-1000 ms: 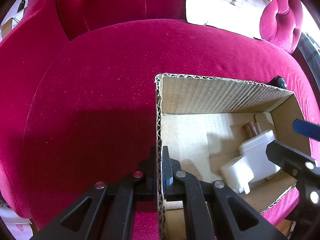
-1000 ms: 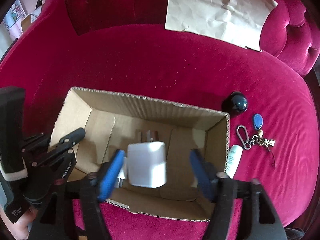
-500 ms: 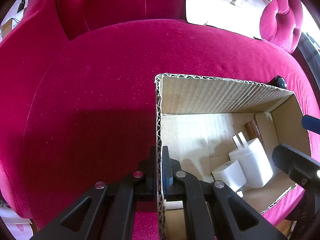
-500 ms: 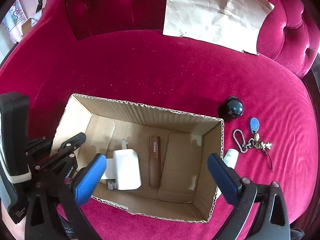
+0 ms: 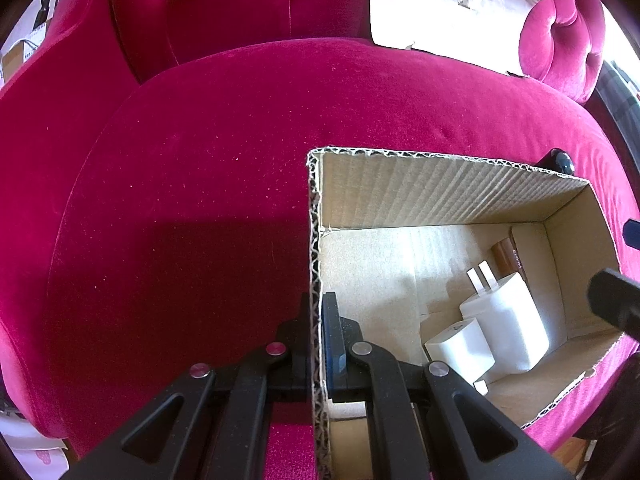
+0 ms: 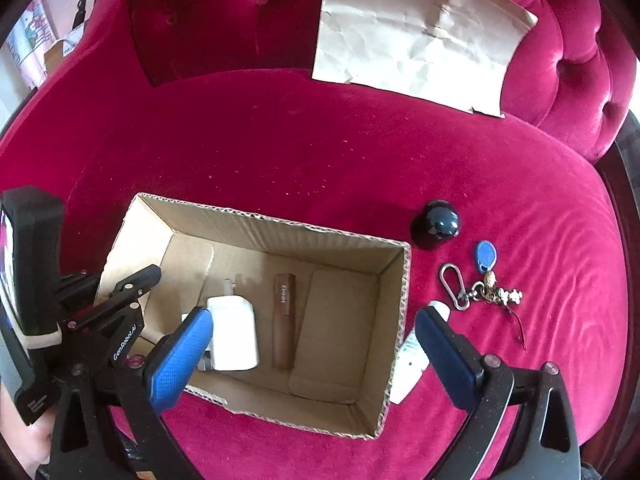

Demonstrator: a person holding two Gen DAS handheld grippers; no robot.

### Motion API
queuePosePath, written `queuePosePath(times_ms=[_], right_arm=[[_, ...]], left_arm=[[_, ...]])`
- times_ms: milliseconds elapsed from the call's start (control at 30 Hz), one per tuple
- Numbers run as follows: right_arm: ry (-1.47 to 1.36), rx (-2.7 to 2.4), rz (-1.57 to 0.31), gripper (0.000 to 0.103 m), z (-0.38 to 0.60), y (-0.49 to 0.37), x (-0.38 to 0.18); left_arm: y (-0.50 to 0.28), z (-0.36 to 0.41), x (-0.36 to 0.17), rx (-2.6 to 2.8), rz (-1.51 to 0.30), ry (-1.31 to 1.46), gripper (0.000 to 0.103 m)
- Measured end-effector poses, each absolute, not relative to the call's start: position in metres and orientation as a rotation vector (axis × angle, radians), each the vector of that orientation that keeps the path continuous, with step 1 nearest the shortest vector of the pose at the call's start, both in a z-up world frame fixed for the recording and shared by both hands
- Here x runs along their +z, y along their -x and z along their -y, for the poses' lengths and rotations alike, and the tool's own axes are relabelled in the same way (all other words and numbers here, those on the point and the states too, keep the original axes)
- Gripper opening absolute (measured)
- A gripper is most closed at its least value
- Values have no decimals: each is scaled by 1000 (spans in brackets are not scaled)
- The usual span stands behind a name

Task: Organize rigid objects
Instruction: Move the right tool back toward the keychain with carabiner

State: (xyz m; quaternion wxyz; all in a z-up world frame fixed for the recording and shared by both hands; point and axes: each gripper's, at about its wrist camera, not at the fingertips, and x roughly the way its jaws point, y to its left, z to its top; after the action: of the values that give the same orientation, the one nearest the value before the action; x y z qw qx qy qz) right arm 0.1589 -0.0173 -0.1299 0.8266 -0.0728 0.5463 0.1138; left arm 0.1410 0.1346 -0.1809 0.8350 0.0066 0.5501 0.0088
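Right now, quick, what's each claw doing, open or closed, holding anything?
Left claw: closed on the left wall of the cardboard box.
Right claw: open, holding nothing, above the box.

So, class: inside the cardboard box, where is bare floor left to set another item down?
Inside the cardboard box, the bare floor runs from the brown tube to the right wall. The left half is crowded: two white chargers lie close together there, and the left gripper clamps the left wall.
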Motion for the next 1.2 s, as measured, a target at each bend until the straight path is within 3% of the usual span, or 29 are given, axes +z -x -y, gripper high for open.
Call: queuePosePath(times_ms=[733,1200], right_arm=[[122,162,-1110,103,108,-176,-101],[131,103,-1171,103,156,-201,-138]], left_arm=[[-139,-131,-182,23,-1161,-28,4],[-140,-131,-182,22,-1162,-27,4]])
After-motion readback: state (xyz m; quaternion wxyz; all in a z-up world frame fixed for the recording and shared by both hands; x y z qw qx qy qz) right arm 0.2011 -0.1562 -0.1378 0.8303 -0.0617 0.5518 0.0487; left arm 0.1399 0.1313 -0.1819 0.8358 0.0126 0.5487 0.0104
